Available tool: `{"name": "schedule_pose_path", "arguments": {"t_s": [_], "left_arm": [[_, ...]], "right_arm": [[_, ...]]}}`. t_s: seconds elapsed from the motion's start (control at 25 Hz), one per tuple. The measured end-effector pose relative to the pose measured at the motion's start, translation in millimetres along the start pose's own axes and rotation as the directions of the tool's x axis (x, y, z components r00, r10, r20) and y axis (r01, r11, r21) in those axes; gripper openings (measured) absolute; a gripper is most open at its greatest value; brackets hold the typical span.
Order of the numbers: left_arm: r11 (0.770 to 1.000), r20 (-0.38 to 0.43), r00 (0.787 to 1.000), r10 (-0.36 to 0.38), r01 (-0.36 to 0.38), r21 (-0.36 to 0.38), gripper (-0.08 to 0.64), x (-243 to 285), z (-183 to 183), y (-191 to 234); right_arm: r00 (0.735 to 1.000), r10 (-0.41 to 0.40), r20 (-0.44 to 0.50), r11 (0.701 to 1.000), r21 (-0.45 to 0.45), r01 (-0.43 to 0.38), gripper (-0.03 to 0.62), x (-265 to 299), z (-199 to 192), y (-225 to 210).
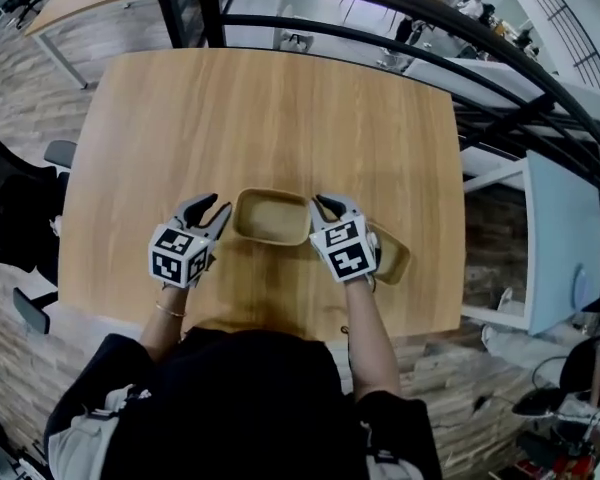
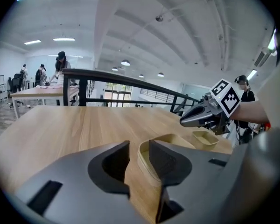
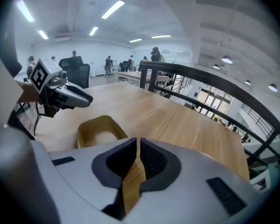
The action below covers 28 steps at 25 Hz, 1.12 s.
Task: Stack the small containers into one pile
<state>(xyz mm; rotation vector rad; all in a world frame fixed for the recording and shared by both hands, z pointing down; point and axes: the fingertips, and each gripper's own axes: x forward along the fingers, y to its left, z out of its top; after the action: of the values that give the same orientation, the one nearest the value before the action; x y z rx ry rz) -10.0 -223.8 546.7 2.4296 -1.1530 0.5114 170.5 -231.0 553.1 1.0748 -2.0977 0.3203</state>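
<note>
- Larger container (image 1: 272,216): tan, shallow, rounded corners. Sits open side up on the wooden table (image 1: 260,118), near the front edge, between the two grippers.
- Smaller container (image 1: 392,258): same tan colour. Lies open side up to the right of the larger one, apart from it, partly covered in the head view by the right gripper's marker cube.
- Left gripper (image 1: 217,206): jaws stand clearly apart, gripping nothing. Points toward the left end wall of the larger container, with the tips just beside that wall; contact cannot be told.
- Left gripper view: shows the left gripper (image 2: 139,148) with the near rim of the larger container (image 2: 170,139) in the gap and behind the right-hand jaw, with no pad pressing on it. Also shows the smaller container (image 2: 205,138) farther off, below the right gripper (image 2: 191,120).
- Right gripper (image 1: 327,206): jaws drawn almost together, leaving only a thin slit. Holds nothing. Hangs at the right end of the larger container, tips near its rim.
- Right gripper view: shows the right gripper (image 3: 137,146) with only table wood through the slit. Places the larger container (image 3: 100,129) left of the jaws, with the left gripper (image 3: 81,99) beyond it.
- Surroundings: black railing (image 1: 400,8) past the far table edge; dark chair (image 1: 10,208) at the left.
</note>
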Motion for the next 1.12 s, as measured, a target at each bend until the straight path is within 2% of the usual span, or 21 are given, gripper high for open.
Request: {"name": "schedule_pose_path", "arguments": {"t_s": [0.12, 0.28, 0.48, 0.64, 0.8, 1.0, 1.12], "left_arm": [[0.999, 0.068, 0.997, -0.03, 0.029, 0.013, 0.127, -14, 17, -8], [0.993, 0.088, 0.989, -0.117, 0.114, 0.041, 0.089, -23, 20, -25], [0.969, 0.066, 0.968, -0.243, 0.239, 0.062, 0.044, -21, 4, -51], [0.942, 0.038, 0.947, -0.32, 0.314, 0.117, 0.041, -19, 6, -83], [0.917, 0.011, 0.931, -0.365, 0.357, 0.176, 0.043, -14, 15, -130], [0.9, -0.023, 0.927, -0.375, 0.37, 0.23, 0.043, -1, 18, -188], [0.873, -0.068, 0.903, -0.423, 0.427, 0.235, 0.043, 1, 0, -234]], "right_arm": [[0.998, -0.026, 0.05, 0.998, 0.063, 0.023, 0.031, -21, 5, 8], [0.987, -0.085, 0.138, 0.986, 0.157, 0.063, 0.032, -49, 5, 17], [0.97, -0.169, 0.172, 0.957, 0.262, 0.121, 0.031, -89, -12, 34], [0.956, -0.227, 0.187, 0.927, 0.341, 0.153, 0.032, -123, -25, 33], [0.931, -0.29, 0.222, 0.9, 0.394, 0.187, 0.032, -164, -45, 17], [0.913, -0.323, 0.248, 0.879, 0.436, 0.192, 0.032, -204, -85, 0], [0.901, -0.347, 0.259, 0.858, 0.476, 0.193, 0.032, -231, -114, -4]]}}
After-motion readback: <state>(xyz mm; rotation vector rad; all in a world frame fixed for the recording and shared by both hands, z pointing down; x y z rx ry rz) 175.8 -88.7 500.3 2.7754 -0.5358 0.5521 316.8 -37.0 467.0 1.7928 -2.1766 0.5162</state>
